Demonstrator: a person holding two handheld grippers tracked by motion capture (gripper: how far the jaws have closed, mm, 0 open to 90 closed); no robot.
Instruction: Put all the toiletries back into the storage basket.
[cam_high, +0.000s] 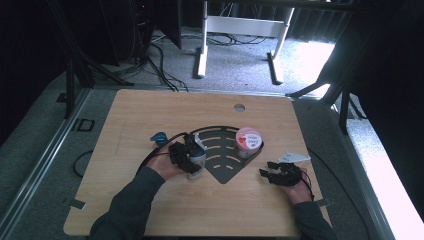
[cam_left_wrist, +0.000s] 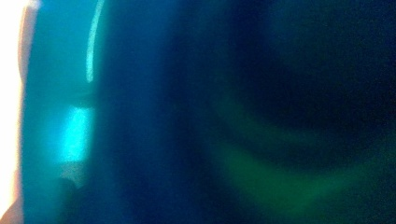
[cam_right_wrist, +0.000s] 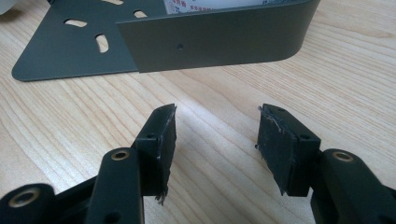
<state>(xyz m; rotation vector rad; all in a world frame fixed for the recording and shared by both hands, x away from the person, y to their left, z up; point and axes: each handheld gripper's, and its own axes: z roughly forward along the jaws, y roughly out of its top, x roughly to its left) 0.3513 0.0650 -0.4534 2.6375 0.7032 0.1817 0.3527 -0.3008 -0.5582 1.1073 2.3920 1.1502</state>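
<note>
While our right gripper (cam_right_wrist: 215, 140) rests low over the table (cam_high: 150, 110) with its jaws apart and nothing between them, our left gripper (cam_high: 186, 155) is clamped on an upright can (cam_high: 197, 162). That can stands on the table, touching the left edge of the dark slotted rack (cam_high: 222, 152); up close it reads as a blue-green blur. A red-lidded cup (cam_high: 248, 140) sits in the rack's right corner. A small blue piece (cam_high: 159, 136) lies near the left hand.

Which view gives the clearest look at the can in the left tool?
The high view: the can stands upright in the left tool beside the dark rack. The left gripper view shows just a blue-green blur.
</note>
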